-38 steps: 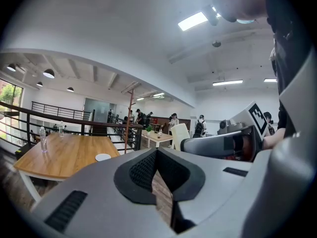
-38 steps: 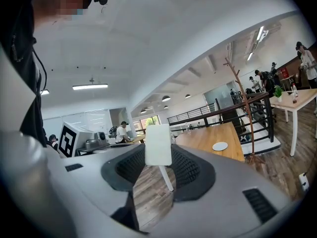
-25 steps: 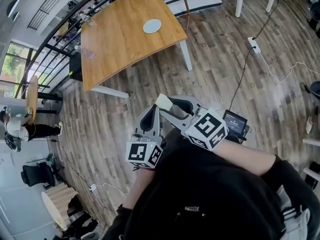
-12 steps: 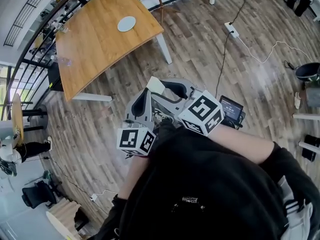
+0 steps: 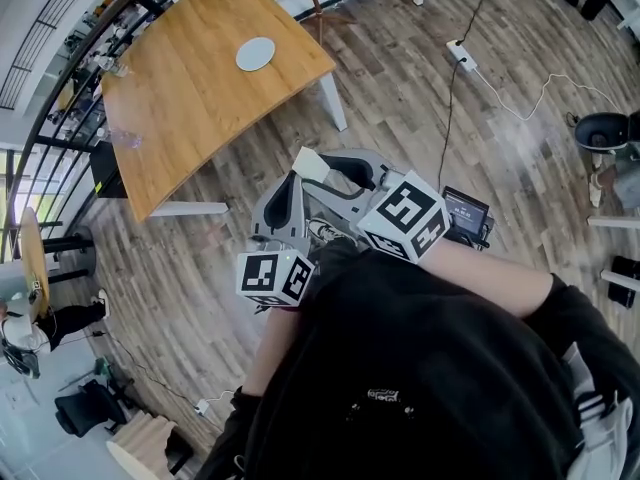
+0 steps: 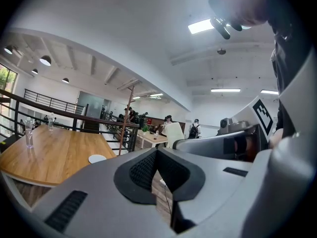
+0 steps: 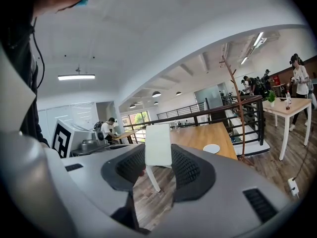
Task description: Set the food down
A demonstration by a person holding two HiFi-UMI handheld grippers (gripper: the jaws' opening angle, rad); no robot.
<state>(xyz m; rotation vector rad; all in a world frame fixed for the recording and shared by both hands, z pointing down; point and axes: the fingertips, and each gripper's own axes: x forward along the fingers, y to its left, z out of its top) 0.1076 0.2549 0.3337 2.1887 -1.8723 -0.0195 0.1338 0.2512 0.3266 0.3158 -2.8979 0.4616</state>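
My right gripper [image 5: 318, 166] is shut on a pale cream rectangular slab of food [image 5: 303, 162], held at chest height above the wooden floor. In the right gripper view the food [image 7: 158, 145] stands upright between the black ribbed pads [image 7: 185, 170]. My left gripper [image 5: 291, 183] hangs beside it, its jaws together with nothing between them, and its pads [image 6: 143, 170] meet in the left gripper view. A wooden table [image 5: 200, 98] with a white plate [image 5: 256, 53] stands ahead to the left, well away from both grippers. The plate [image 7: 211, 148] also shows past the food.
A dark railing [image 5: 60, 98] runs behind the table, and clear bottles [image 5: 125, 138] stand at the table's far edge. A power strip with cable [image 5: 460, 55] lies on the floor. A small screen device [image 5: 465, 213] sits near my right arm. A black bin [image 5: 605, 130] stands at right.
The table and plate have slid left and up in the head view. Both grippers stay close together at my chest, the food still in the right one.
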